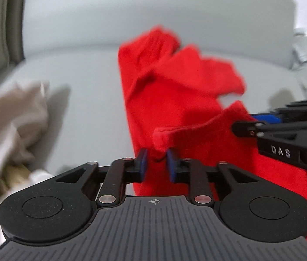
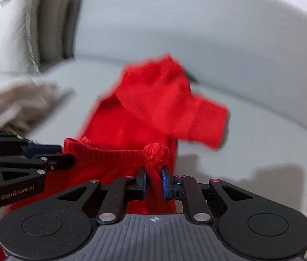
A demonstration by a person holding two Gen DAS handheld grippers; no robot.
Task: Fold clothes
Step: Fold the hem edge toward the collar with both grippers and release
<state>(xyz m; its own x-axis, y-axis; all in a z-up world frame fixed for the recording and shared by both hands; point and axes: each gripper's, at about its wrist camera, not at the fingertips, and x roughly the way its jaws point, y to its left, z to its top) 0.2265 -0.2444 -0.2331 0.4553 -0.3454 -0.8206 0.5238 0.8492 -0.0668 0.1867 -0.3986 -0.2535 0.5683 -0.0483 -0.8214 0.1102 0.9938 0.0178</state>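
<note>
- Left wrist view: nearest the lens is the left gripper [image 1: 156,159], its blue pads [image 1: 143,163] pinched on a bunched corner of the red shirt's [image 1: 166,91] ribbed hem.
- The right gripper [image 1: 243,128] comes in from the right edge and meets the same hem further along. From this side I can't tell how its fingers stand.
- The hem runs left to right between the two tools. The rest of the shirt trails away from the camera over the grey sofa seat [image 1: 88,82], sleeves at the far end.
- A beige garment pile [image 1: 12,117] sits to the left, apart from the shirt. Paler cloth at the far right edge is too blurred to name.
- Right wrist view: the right gripper [image 2: 154,179] is nearest, pads [image 2: 165,181] clamped on a knot of the red shirt [image 2: 153,108] at the hem's right corner.
- The left gripper [image 2: 66,155] holds the hem's other end, at the left of frame.
- The shirt's long axis points away from both tools toward the sofa backrest [image 2: 197,32]. One short sleeve [image 2: 207,121] sticks out to the right.
- The beige pile [image 2: 18,104] lies left on the seat, with a cushion [image 2: 16,28] behind it.
- Judgement: both hem corners are held with the hem span roughly level, and neither hand is clearly nearer the body. The next move likely depends on carrying the hem forward along that axis toward the collar end.
- Both frames are motion-blurred, so how tight the cloth is between the grips is unclear.
</note>
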